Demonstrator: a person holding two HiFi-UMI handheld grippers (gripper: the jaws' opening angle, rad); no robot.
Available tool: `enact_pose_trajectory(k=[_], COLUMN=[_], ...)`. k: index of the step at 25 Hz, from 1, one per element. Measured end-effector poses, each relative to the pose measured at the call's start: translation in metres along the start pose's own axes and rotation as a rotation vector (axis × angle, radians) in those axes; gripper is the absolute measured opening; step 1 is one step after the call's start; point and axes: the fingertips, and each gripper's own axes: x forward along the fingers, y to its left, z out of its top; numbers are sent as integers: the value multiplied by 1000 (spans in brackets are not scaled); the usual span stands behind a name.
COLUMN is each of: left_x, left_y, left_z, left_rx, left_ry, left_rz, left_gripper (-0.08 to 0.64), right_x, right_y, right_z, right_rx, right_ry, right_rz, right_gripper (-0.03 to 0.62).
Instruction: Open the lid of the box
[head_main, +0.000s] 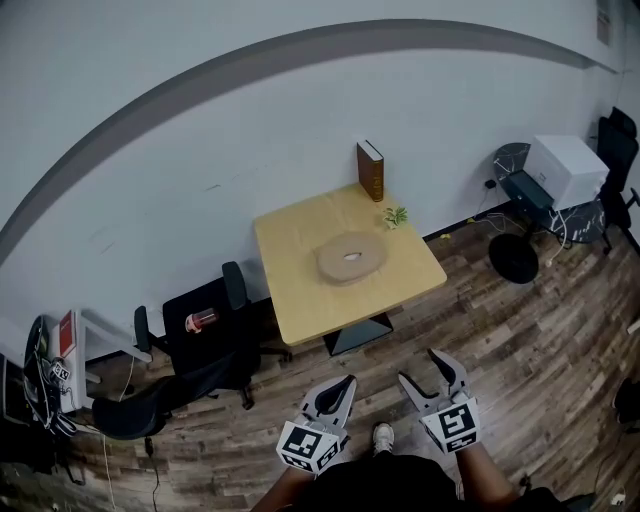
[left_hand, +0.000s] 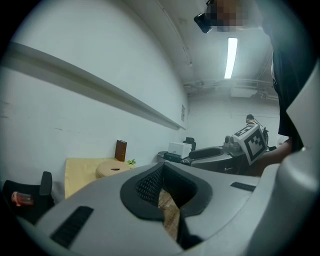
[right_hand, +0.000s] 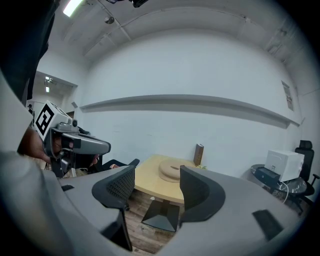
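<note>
The box is a round, flat wooden box (head_main: 352, 257) with its lid on, lying in the middle of a light wooden table (head_main: 300, 300). It also shows small in the left gripper view as the box (left_hand: 112, 168) and between the jaws of the right gripper view as the box (right_hand: 172, 170). Both grippers hang low over the floor, well short of the table. My left gripper (head_main: 345, 382) has its jaws drawn together with nothing held. My right gripper (head_main: 420, 366) stands open and empty.
A brown book (head_main: 370, 170) stands upright at the table's far edge, with a small green plant (head_main: 396, 216) beside it. A black office chair (head_main: 200, 345) sits left of the table. A white machine (head_main: 565, 168) and cables are at the far right. The floor is wood plank.
</note>
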Motion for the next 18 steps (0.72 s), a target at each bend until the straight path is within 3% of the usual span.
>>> enact_pose_trajectory(k=[5,11,18], left_x=[34,50,68], left_y=[9,10,48], left_z=[4,2,1], left_rx=[-2,-17,-28], left_ry=[-13,-12,-14], left_rz=[21,19,54], left_gripper=[18,18,18], right_x=[17,41,81], right_y=[-26,-40,-52], right_z=[-3,-3,2], right_rx=[-42,-21,-45], right_ry=[16,3,9], right_rz=[39,69,94], right_gripper=[298,298,298])
